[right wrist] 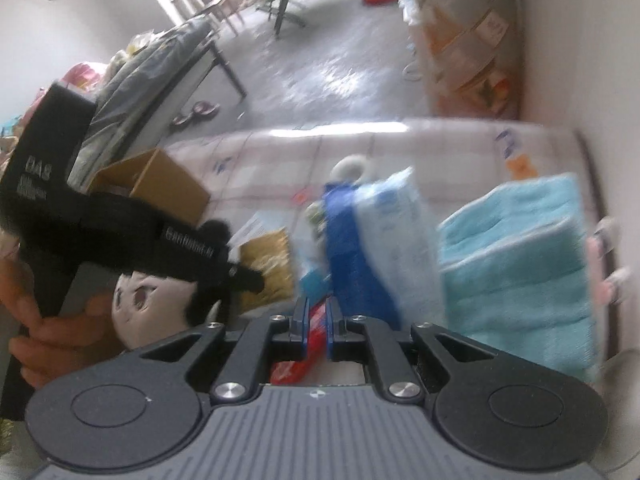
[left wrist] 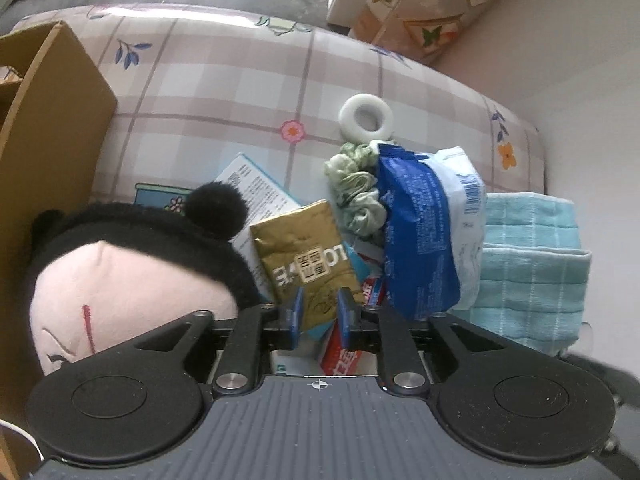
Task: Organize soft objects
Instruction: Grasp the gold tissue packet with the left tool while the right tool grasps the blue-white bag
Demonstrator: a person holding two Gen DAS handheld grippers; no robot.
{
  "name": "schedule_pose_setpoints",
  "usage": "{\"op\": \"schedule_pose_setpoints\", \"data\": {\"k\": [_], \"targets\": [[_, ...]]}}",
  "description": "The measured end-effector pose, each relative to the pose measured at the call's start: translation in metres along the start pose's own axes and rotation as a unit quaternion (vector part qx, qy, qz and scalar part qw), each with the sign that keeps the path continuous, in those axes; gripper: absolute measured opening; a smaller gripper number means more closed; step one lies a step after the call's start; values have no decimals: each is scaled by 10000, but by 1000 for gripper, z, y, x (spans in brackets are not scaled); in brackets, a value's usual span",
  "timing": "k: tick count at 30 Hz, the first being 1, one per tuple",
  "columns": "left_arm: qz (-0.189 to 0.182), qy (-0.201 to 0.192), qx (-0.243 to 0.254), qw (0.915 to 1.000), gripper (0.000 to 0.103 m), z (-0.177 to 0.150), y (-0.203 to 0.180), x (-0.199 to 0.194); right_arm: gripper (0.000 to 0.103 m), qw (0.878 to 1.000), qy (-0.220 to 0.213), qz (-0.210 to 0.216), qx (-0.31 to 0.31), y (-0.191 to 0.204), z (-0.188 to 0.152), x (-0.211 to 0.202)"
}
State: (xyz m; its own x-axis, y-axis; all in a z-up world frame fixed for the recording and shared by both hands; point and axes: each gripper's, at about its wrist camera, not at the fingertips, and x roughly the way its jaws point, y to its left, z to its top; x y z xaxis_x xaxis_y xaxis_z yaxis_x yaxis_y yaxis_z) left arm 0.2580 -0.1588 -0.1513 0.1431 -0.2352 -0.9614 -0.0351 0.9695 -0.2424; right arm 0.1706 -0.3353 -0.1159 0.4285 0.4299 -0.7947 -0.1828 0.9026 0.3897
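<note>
1. Left hand-held gripper [left wrist: 320,312] points steeply down over the heap on the checked bed [left wrist: 224,92]. Its jaws stand partly apart astride the lower end of the gold sachet [left wrist: 306,264]; whether the pads press on it cannot be told.
2. Right hand-held gripper [right wrist: 317,320] is closed, nearly pad to pad, apparently nipping a red packet [right wrist: 298,364]; the view is blurred.
3. Soft things lie mixed with packaging: plush doll head [left wrist: 132,292] at the left beside the cardboard box [left wrist: 52,128], green scrunchie [left wrist: 354,188] mid-heap, folded teal towel [left wrist: 532,264] at the right edge.
4. Judgement: flat packets overlie the pile, so they probably must be cleared before sorting the soft items.
5. The blue-and-white bag [left wrist: 420,232] leans on the towel.
</note>
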Motion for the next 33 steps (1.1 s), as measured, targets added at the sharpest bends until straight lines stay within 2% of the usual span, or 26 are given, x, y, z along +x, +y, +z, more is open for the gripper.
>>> {"op": "schedule_pose_setpoints", "data": {"k": [1,3,4,6,8,12,14,16,17,19,22,27,33], "targets": [[17,23,-27,10000,42,0,1,0,9,10000,54,44,1,3,-2,3],[87,87,-64,9999,44,2,2,3,12,9999,110,82,2,9,-5,7],[148,128,-107,9998,50,2,3,6,15,9999,105,101,-10,12,-6,8],[100,119,-160,9998,55,6,2,9,24,9999,81,113,-60,16,-6,12],[84,94,-224,9997,63,8,1,11,24,9998,91,112,-113,17,-5,15],[330,79,-356,9988,69,17,-9,21,24,9998,104,109,-120,17,-7,13],[577,123,-415,9974,70,23,-16,29,24,9998,128,96,-134,17,-10,11],[809,146,-477,9955,66,28,-20,35,24,9998,146,82,-144,14,-12,8],[921,133,-493,9944,56,30,-22,38,24,9998,146,72,-147,13,-13,6],[1153,74,-457,9923,46,31,-24,43,24,9998,122,48,-136,9,-13,4],[1367,48,-395,9898,40,30,-23,47,24,10000,46,9,-71,2,-13,0],[1216,0,-330,9920,37,23,-20,37,24,10000,-31,-19,10,-4,-12,-3],[705,-261,-282,9968,35,7,-22,17,25,10000,-62,-31,-64,-4,-11,-3]]}}
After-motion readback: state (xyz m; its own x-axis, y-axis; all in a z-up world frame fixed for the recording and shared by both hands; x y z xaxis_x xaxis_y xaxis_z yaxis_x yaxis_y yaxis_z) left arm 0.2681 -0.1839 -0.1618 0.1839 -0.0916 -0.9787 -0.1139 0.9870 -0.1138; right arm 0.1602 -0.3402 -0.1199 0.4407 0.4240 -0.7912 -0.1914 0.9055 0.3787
